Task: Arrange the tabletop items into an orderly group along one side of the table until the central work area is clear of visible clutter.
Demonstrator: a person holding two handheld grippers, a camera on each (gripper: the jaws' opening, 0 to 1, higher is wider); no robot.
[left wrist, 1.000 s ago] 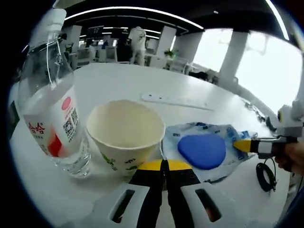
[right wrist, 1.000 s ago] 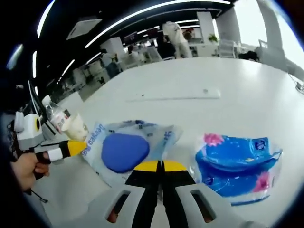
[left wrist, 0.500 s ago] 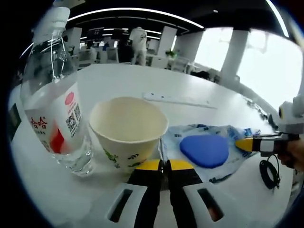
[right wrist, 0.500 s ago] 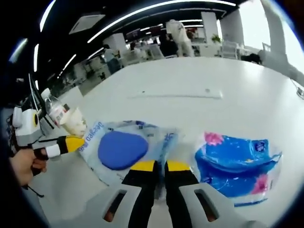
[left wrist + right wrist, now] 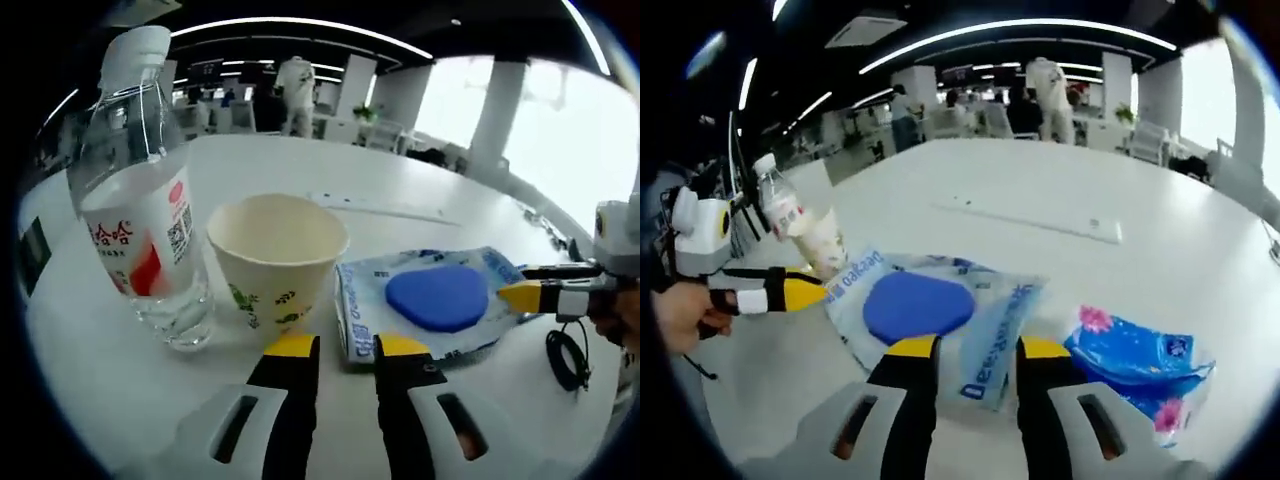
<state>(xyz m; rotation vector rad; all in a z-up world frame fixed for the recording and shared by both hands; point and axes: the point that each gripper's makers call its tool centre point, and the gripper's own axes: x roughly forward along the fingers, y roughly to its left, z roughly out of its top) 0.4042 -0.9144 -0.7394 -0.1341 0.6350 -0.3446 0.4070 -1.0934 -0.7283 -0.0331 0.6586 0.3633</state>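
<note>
In the left gripper view our left gripper point(image 5: 345, 345) has its yellow-tipped jaws apart, with nothing between them; they stand just short of the near edge of a clear plastic pouch with blue print and a blue rounded pad inside point(image 5: 435, 300). Just to the left of that pouch sits a cream paper cup with a green leaf print point(image 5: 277, 262), upright and open, and beside the cup stands a clear plastic water bottle with a red and white label and a white cap point(image 5: 140, 220), also upright. All rest on the white tabletop point(image 5: 300, 170).

In the right gripper view our right gripper point(image 5: 975, 348) is likewise parted and holds nothing, its tips over the near edge of the pouch. To the right of them lies a blue plastic pack of tissues with pink flowers point(image 5: 1140, 365), close beside the pouch. A long flat white strip point(image 5: 1030, 214) lies farther off on the table.
</note>
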